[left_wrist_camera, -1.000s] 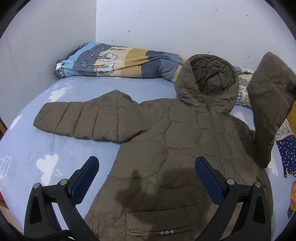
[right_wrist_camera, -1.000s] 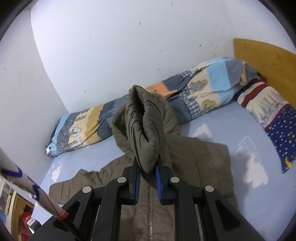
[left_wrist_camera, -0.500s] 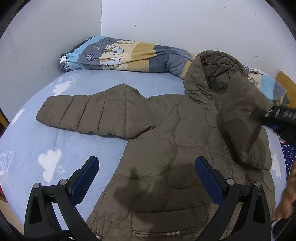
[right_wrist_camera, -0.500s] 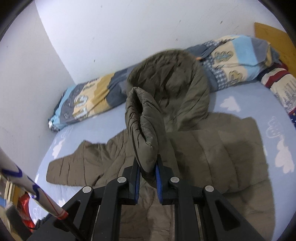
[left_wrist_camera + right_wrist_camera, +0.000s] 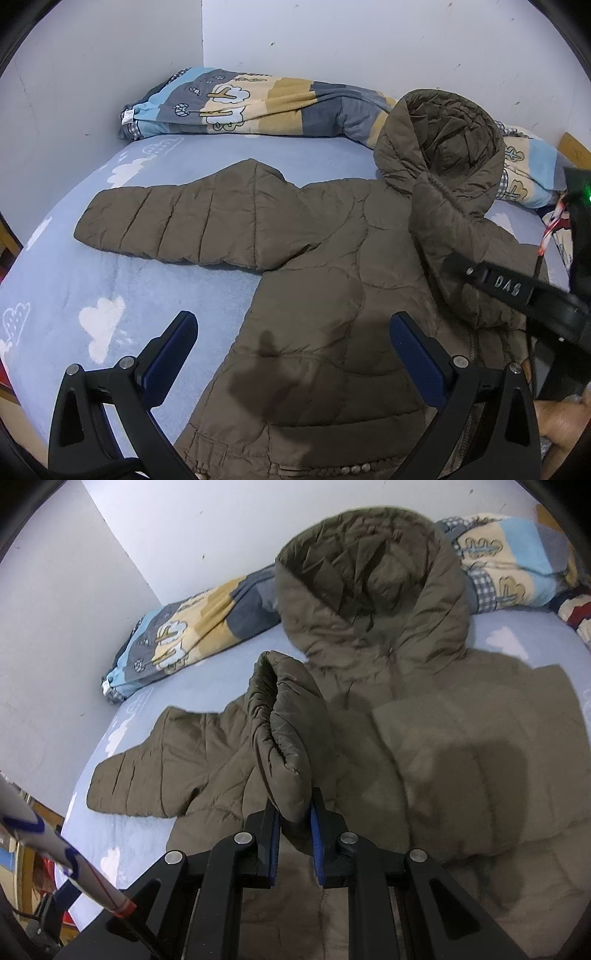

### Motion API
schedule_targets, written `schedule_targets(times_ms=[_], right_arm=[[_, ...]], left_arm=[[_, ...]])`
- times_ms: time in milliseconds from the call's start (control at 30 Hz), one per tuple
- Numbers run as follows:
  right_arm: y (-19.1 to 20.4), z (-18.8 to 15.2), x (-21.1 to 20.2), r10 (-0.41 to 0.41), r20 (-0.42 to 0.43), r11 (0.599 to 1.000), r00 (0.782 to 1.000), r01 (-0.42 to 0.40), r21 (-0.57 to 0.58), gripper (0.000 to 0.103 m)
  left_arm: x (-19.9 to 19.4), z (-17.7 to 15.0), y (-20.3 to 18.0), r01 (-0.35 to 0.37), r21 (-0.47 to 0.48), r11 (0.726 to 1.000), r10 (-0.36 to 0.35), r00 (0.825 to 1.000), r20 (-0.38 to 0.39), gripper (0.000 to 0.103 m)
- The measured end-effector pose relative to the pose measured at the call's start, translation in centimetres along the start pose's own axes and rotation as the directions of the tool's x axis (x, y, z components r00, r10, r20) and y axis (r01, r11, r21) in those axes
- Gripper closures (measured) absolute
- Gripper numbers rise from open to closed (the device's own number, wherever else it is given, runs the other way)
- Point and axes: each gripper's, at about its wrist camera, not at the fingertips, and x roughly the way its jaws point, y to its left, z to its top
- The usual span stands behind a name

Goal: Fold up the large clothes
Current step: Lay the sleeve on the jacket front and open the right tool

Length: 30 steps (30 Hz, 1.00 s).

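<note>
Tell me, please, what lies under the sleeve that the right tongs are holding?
Under the sleeve, gripped by the right tongs, lies the jacket's quilted front. The front directly beneath it is covered.

Right tongs [image 5: 293,814] clamped on brown jacket's [image 5: 424,738] sleeve cuff [image 5: 284,738], above the jacket body.

Two plain white walls [image 5: 332,44] meet in a corner behind a bed [image 5: 74,280]. The walls carry a few small dark specks and scuffs. The bed is covered with a pale blue sheet printed with white clouds. A rolled quilt [image 5: 258,107] in blue, grey, yellow and cream blocks with cartoon trees lies along the far wall. At the right end, a wooden headboard [image 5: 572,147] shows, with a red, white and navy pillow [image 5: 576,613] just beside it. The light is even and soft.
</note>
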Motion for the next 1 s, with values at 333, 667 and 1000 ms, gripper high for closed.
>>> schedule_targets(times_ms=[333,667,1000], right_arm=[[-1.2,-1.0,-1.4,0.116,-0.022,0.993,0.993,-0.117,-0.033,0.071],[-10.9,1.1,-7.3,0.002,0.105,0.996,0.994,-0.012,0.091,0.065],[-14.1,1.6,-10.5,-0.064,0.159,0.993,0.985,0.048,0.104,0.064]], left_arm=[[0.6,-0.4,-0.9,-0.018,0.037,0.999,0.018,1.0,-0.006,0.0],[1.4,-0.7,-2.2,-0.027,0.078,0.997,0.028,0.999,-0.015,0.0],[1.5,-1.4,-3.8,-0.034,0.13,0.991,0.034,0.999,-0.002,0.0]])
